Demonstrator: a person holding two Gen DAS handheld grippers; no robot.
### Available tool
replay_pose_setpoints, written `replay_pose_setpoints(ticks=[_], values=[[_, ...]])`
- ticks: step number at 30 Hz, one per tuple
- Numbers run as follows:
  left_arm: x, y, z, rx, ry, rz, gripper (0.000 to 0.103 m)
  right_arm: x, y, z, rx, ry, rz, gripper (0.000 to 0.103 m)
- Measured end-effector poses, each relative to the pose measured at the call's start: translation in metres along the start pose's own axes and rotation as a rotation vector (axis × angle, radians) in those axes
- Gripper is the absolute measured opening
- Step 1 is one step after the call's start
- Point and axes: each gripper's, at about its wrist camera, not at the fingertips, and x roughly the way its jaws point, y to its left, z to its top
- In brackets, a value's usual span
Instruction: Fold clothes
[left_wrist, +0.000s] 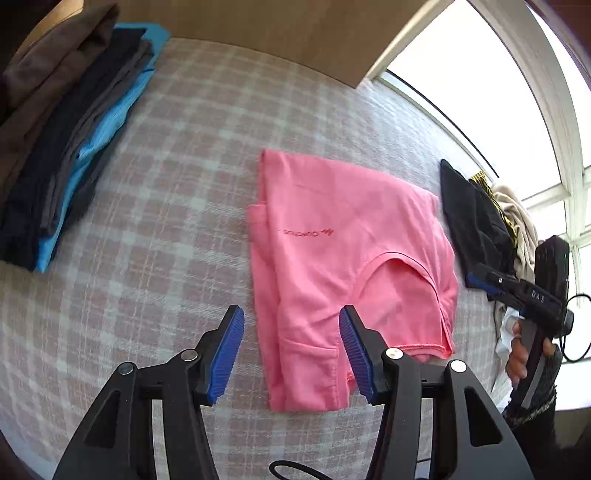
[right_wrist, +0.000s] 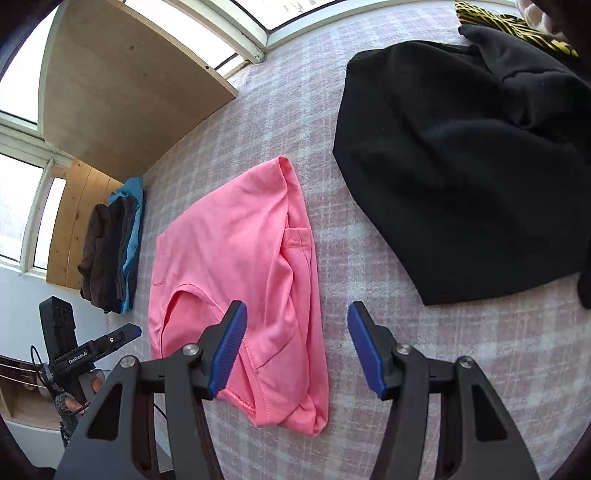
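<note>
A pink shirt (left_wrist: 343, 266) (right_wrist: 240, 273) lies folded into a narrow rectangle on the pink-and-white checked cover (left_wrist: 166, 206) (right_wrist: 369, 350), neckline towards me. My left gripper (left_wrist: 291, 328) hangs open above the shirt's near left edge, nothing between its blue pads. My right gripper (right_wrist: 297, 325) is open too, above the shirt's near right edge, holding nothing. In the left wrist view the right gripper (left_wrist: 480, 282) shows at the right edge, held by a hand (left_wrist: 517, 354). In the right wrist view the left gripper (right_wrist: 129, 330) shows at the lower left.
A stack of folded brown, dark and blue clothes (left_wrist: 62, 147) (right_wrist: 110, 254) sits left of the shirt. A black garment (left_wrist: 476, 221) (right_wrist: 465, 162) with beige and yellow-patterned cloth (left_wrist: 517, 218) lies to the right. A wooden board (left_wrist: 277, 33) (right_wrist: 129, 92) and windows (left_wrist: 480, 103) stand behind.
</note>
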Motion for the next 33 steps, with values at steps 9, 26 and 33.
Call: replay_pose_setpoints(ticks=[9, 26, 33], values=[[0.028, 0.001, -0.013, -0.079, -0.001, -0.033, 0.053, 0.006, 0.010, -0.005, 0.007, -0.049, -0.117, 0.056], [0.027, -0.029, -0.029, 0.123, -0.039, 0.170, 0.054, 0.005, 0.077, -0.025, -0.458, -0.091, -0.371, 0.033], [0.013, -0.010, -0.021, 0.070, -0.029, 0.130, 0.054, 0.034, 0.066, -0.025, -0.365, 0.044, -0.373, 0.033]])
